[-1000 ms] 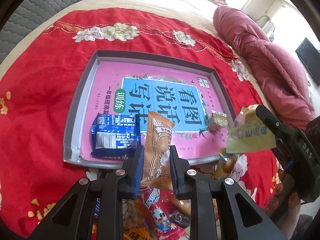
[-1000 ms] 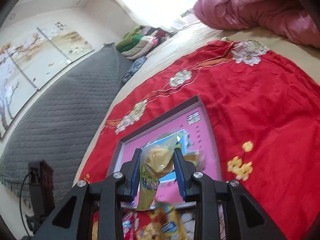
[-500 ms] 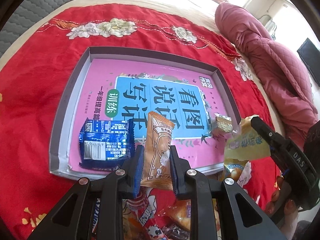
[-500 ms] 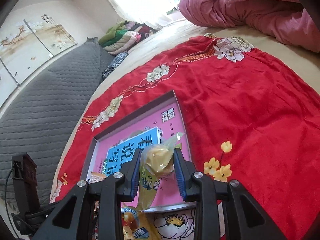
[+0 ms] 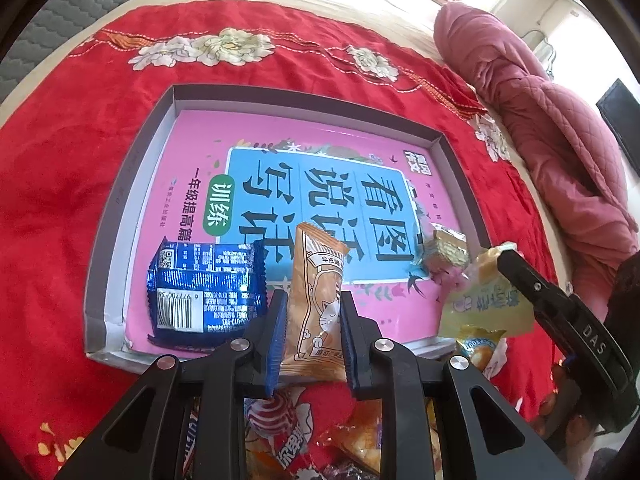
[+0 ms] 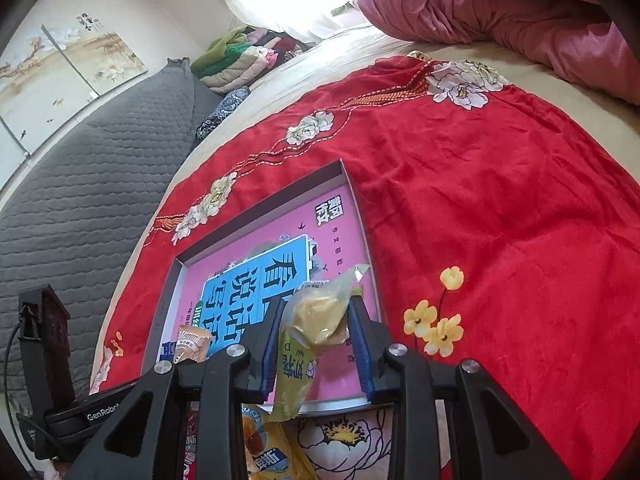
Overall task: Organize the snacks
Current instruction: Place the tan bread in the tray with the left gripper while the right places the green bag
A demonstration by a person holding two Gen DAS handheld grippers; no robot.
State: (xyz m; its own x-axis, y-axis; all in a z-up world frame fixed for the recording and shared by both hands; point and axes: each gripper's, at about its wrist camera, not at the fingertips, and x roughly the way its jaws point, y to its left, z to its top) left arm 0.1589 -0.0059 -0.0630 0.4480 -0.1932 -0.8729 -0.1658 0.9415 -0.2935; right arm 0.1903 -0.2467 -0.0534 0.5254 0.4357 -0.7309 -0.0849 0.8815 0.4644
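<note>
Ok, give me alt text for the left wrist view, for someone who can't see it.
The left tool grips an orange cat-print snack packet above a grey-rimmed shallow box lined with a pink book, beside a blue foil snack packet.

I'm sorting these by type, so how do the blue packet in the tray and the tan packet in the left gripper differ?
The blue packet lies flat in the tray, barcode side up; the tan packet is held on end, off the tray floor. The blue packet is free of any gripper; the tan packet is pinched by the left gripper. The blue one is wide and squat, the tan one narrow and long. Both are sealed snack wrappers.
</note>
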